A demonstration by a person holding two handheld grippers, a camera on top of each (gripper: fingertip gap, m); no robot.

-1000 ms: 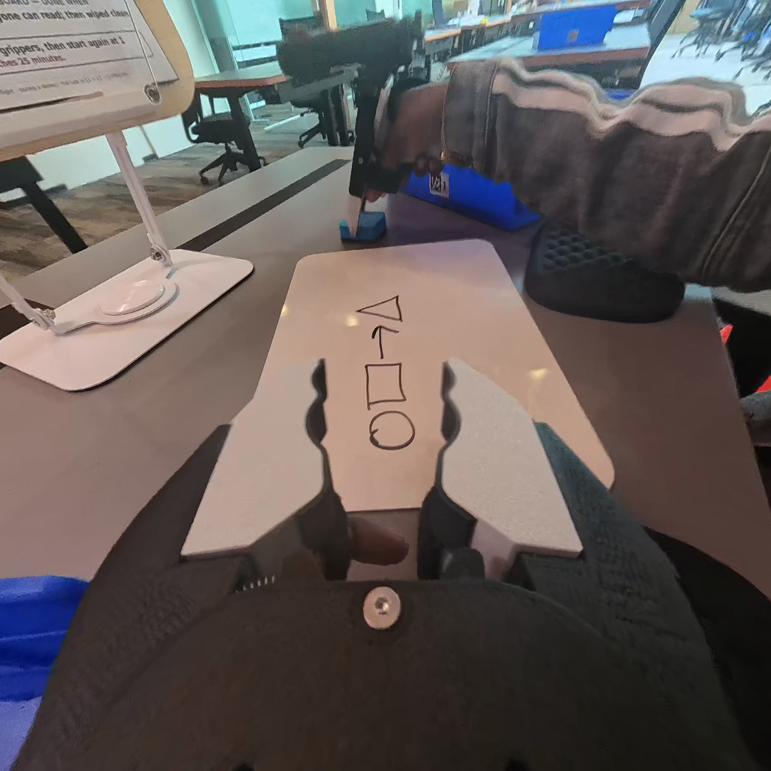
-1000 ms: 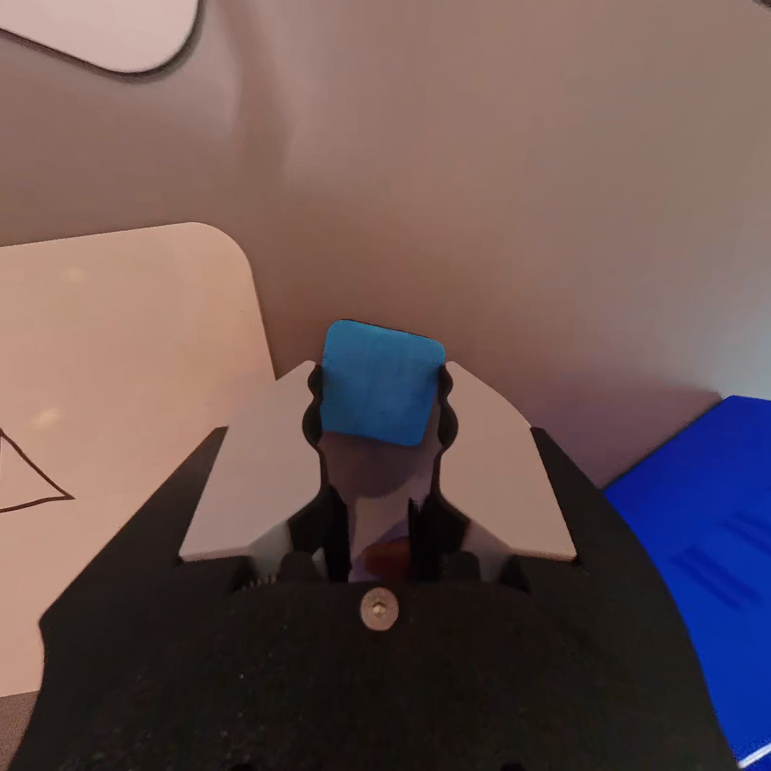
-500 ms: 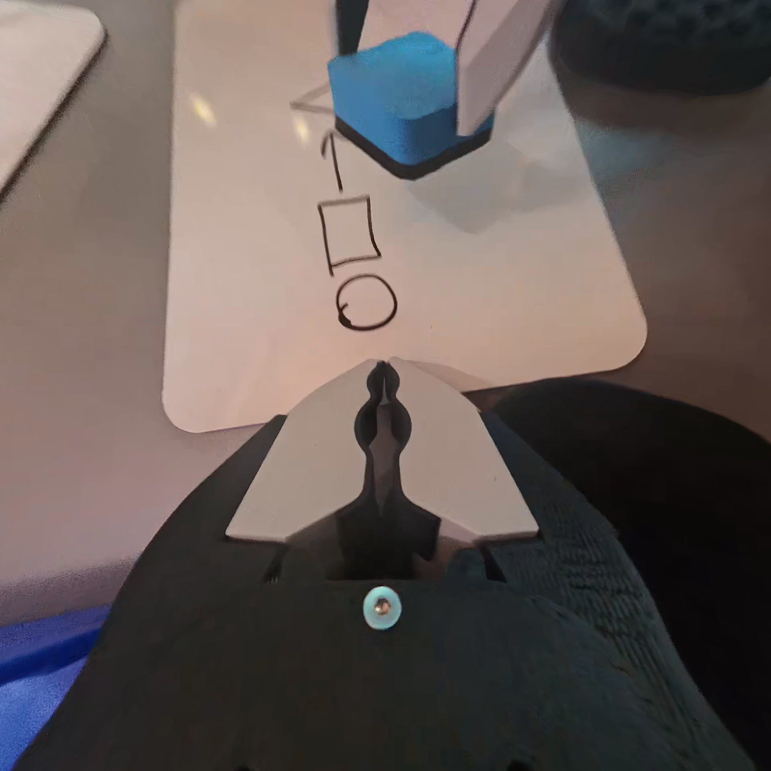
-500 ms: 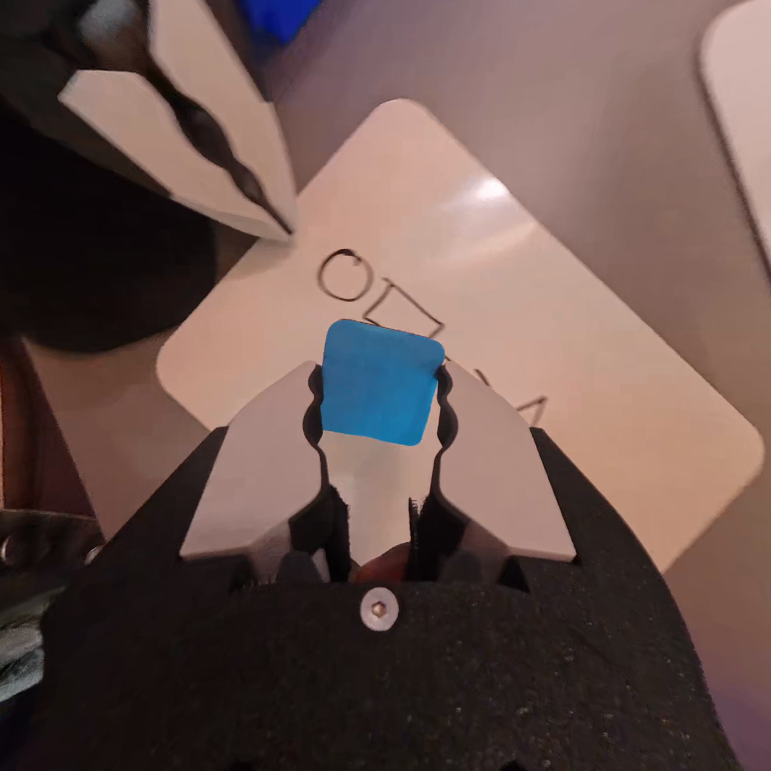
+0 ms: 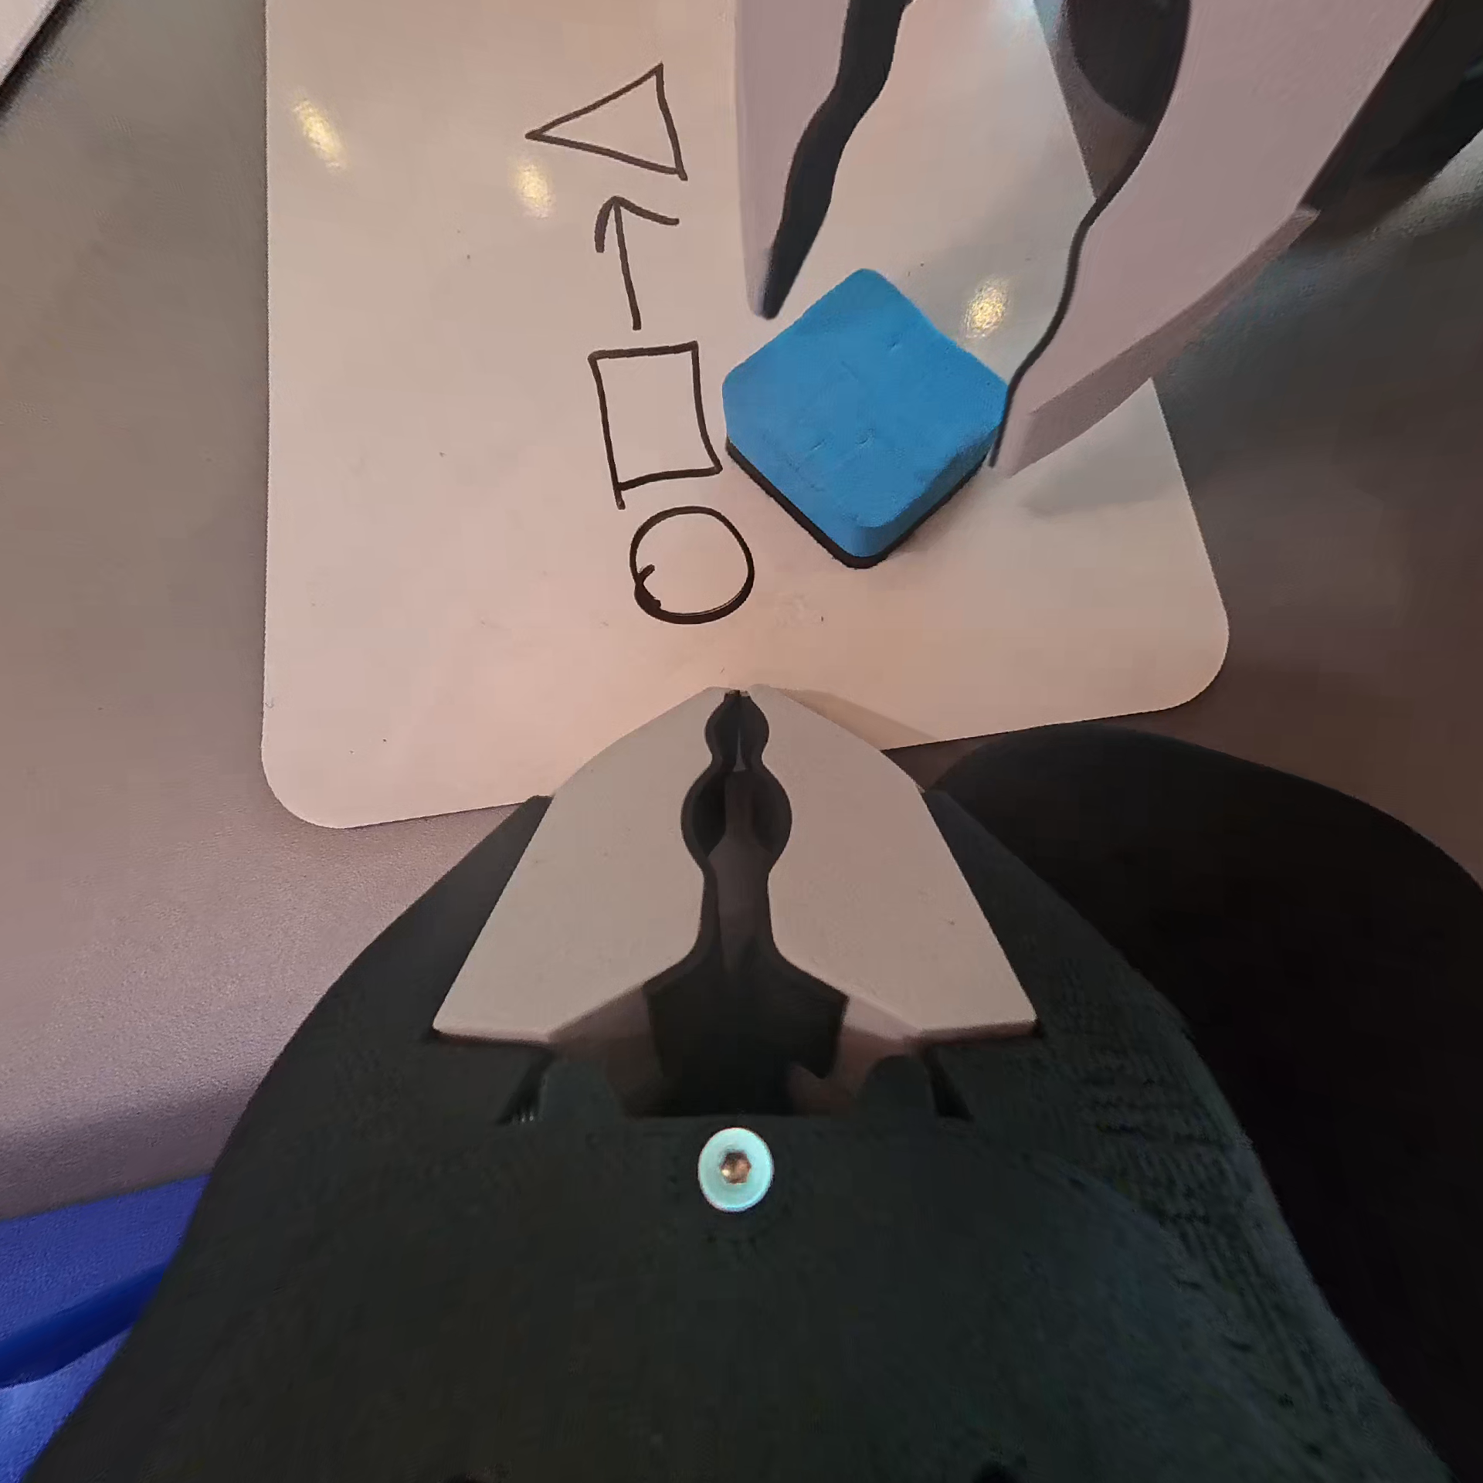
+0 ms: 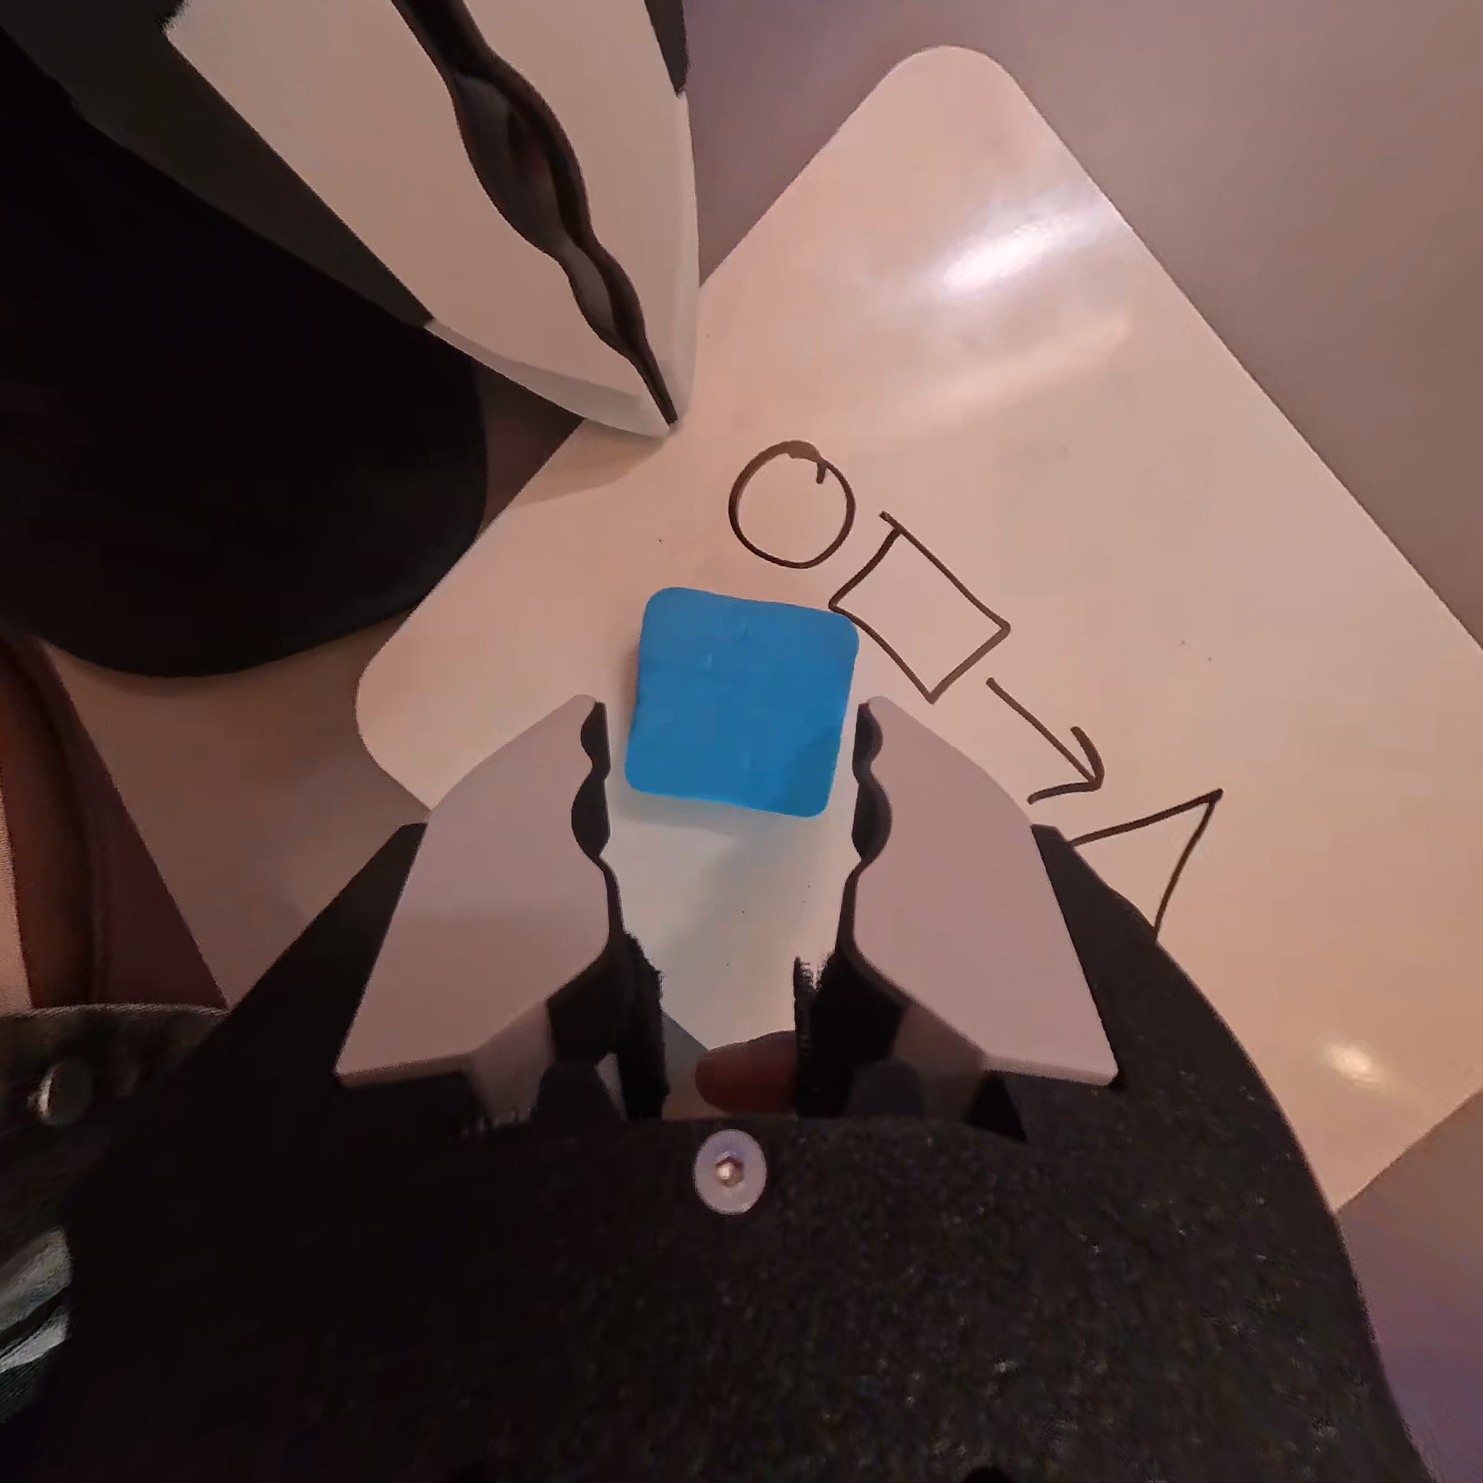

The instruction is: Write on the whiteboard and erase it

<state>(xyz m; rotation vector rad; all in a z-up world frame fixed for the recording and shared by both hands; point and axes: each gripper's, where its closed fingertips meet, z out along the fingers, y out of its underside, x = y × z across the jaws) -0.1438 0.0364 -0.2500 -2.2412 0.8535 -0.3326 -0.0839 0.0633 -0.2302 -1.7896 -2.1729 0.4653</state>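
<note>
Bench [image 5: 120, 481]: grey, bare along the left, carrying the board.
Whiteboard [image 5: 417, 481]: lies flat on the bench, long axis running away from the left tool, near short edge under its tips.
Left tool [image 5: 734, 696]: fully closed, tips meeting, holding nothing; presses or hovers at the board's near edge, contact not clear.
Marks: one black column along the board's long axis, from far to near triangle [image 5: 634, 120], arrow [image 5: 622, 265], square [image 5: 654, 421], circle [image 5: 692, 563]; all whole, none wiped.
Eraser [image 5: 863, 417]: blue block with a dark underside, sits flat on the board just right of the square, one corner almost at the square's right line.
Right tool [image 6: 730, 706]: comes down from the far right, parted slightly wider than the eraser and straddling it; sliver of board visible beside one finger, so probably no firm pinch.
Deciding relation: column lies immediately left of the eraser in the left wrist view, ahead and to the right in the right tool's own view.
Nearer tool: right one, already over the eraser.
Likely next: pinch the block, then sweep sideways into the square and run along the column.
</note>
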